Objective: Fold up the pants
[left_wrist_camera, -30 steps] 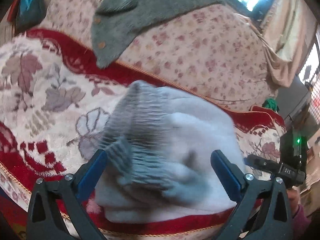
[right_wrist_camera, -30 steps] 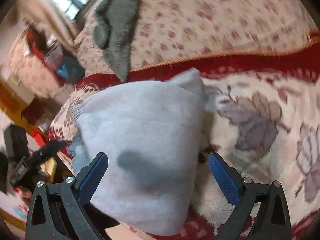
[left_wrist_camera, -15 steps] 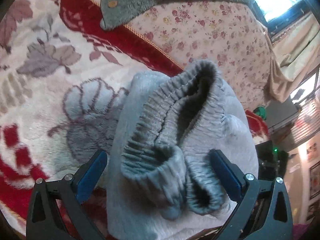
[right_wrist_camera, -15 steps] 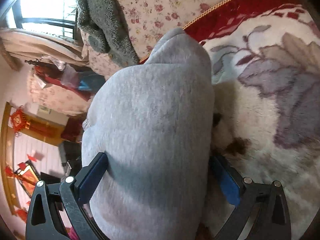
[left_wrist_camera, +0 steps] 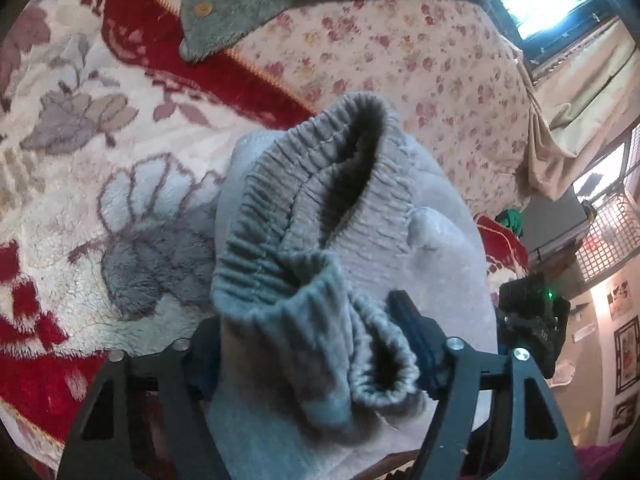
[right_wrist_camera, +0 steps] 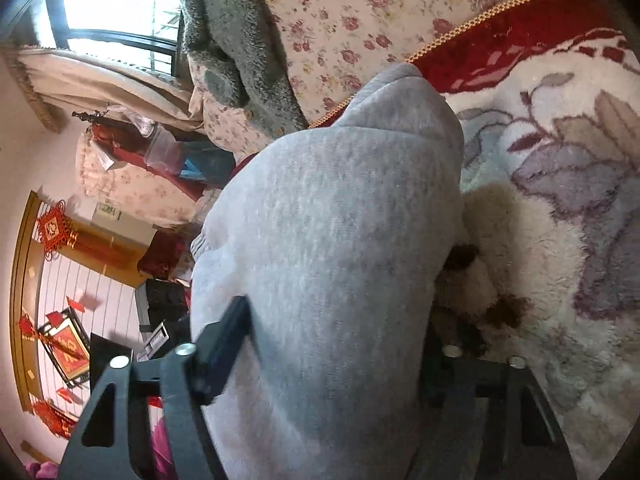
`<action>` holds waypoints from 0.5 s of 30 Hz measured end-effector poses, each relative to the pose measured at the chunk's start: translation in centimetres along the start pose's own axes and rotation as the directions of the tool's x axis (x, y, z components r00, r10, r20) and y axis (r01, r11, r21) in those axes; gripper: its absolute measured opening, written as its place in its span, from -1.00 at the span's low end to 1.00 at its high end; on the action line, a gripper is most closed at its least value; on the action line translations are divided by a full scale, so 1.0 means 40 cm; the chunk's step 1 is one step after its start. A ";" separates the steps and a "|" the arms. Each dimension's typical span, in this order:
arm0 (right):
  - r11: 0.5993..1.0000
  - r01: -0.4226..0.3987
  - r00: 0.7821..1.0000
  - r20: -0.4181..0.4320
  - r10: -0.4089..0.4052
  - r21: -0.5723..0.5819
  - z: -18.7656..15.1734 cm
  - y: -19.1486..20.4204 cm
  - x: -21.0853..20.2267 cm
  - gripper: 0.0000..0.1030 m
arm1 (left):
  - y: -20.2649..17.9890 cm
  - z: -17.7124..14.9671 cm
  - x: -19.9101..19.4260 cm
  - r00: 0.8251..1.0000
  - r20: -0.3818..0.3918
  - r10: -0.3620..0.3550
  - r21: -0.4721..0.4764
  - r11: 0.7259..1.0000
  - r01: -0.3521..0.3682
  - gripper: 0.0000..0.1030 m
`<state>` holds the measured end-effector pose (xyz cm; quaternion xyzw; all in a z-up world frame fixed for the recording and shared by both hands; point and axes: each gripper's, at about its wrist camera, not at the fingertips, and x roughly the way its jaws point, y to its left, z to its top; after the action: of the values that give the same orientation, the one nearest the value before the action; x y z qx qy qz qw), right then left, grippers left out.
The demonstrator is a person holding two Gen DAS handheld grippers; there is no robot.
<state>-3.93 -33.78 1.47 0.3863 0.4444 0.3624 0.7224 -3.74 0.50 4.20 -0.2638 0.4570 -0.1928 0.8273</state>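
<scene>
1. Pants (left_wrist_camera: pixel 360 248), grey fleece, lie bunched at centre frame on a floral blanket (left_wrist_camera: pixel 100 184).
2. Left tongs (left_wrist_camera: pixel 316 344) have just been closing onto the ribbed waistband; right tongs (right_wrist_camera: pixel 340 340) likewise onto the thick folded end.
3. Soft, light, floppy fabric: best gripped at elastic edges.

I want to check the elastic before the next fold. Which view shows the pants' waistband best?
The left wrist view: the ribbed waistband gapes open in mid-frame. The right wrist view shows only smooth grey fabric of the pants; no waistband is visible there.
</scene>
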 end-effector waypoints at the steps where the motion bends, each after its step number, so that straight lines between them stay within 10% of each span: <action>1: 1.000 -0.005 1.000 0.005 0.005 -0.001 0.000 0.006 -0.012 0.30 | -0.017 0.001 -0.005 1.000 0.006 -0.001 0.003 1.000 0.001 0.36; 15: 0.992 0.125 0.980 0.160 -0.118 -0.033 0.023 -0.010 -0.373 0.29 | -0.321 -0.059 0.144 0.992 -0.011 -0.128 0.041 0.991 0.128 0.34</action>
<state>-8.13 -47.10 6.82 0.3702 0.4006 0.2954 0.7844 -3.83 -13.43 7.25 -0.2744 0.4385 -0.2560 0.8166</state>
